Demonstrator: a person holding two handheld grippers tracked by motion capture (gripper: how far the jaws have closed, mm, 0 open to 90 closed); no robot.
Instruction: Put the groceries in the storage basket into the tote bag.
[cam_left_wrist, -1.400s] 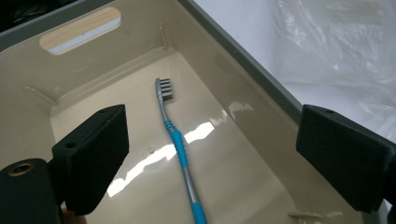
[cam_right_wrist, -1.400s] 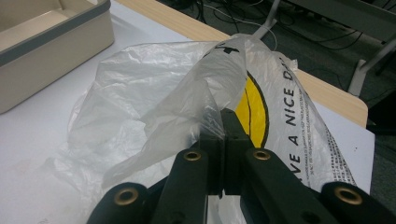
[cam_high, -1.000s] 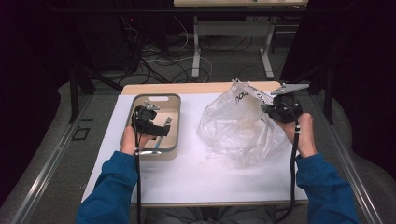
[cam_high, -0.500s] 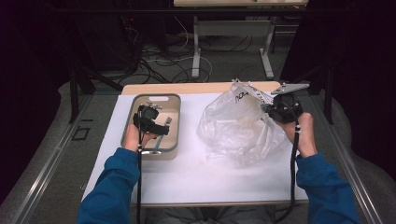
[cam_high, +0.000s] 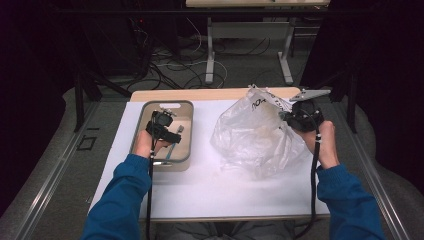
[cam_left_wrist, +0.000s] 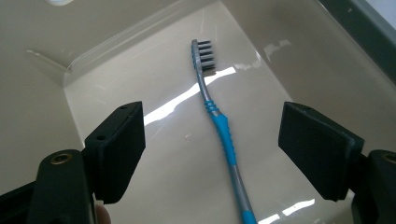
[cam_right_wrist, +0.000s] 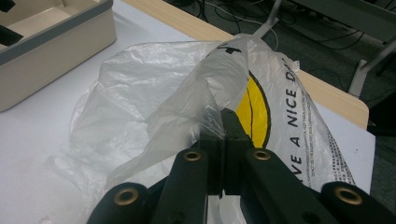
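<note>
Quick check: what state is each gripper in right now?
Left gripper: open, jaws just been closing, astride the toothbrush in the tray, pads not touching it.
Right gripper: shut on the plastic bag.

On the table's white mat (cam_high: 220, 190) we have the tray (cam_high: 186, 159) at the left and the plastic bag (cam_high: 250, 137) at the right, well apart, with a bare strip of mat between them. We see the toothbrush (cam_left_wrist: 219, 126) lying flat in the tray, head toward the far wall, and the left gripper (cam_left_wrist: 212, 144) hangs over it with a jaw on either side of the handle, having just been closing, touching nothing. Over at the bag's far right edge, the right gripper (cam_right_wrist: 223, 123) pinches the film, holding that edge up off the mat.
</note>
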